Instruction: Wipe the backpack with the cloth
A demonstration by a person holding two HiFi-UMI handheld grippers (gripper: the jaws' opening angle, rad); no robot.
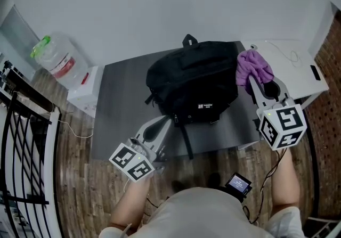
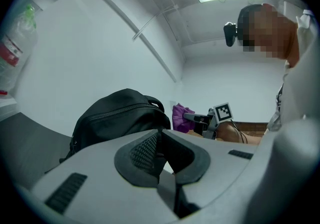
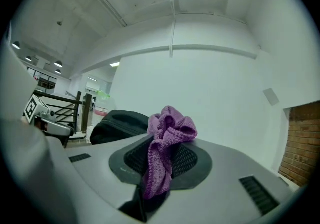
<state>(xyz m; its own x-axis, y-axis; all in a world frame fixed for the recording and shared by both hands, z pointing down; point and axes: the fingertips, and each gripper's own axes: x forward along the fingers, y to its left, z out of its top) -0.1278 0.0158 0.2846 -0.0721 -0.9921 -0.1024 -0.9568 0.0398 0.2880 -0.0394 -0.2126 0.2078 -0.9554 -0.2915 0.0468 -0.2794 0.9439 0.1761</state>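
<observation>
Backpack (image 1: 194,80) at frame centre, purple cloth (image 1: 253,66) just to its right

Dark grey tabletop (image 1: 114,106) fills the middle of the head view, its near edge partly hidden by both grippers. On it lies the black backpack, one strap running toward the bottom of the frame. The left gripper view shows only the bag's upper half (image 2: 120,118) above the gripper body, and the right gripper view only a dark sliver (image 3: 117,123). At lower left the left gripper (image 1: 157,125) points at the bag, its pads pressed together on nothing (image 2: 160,143). At right the right gripper (image 1: 258,85) is clamped on the cloth, which bunches above the pads (image 3: 167,138) while its lower end vanishes into the gap. A clear water jug (image 1: 56,58) stands at upper left.
</observation>
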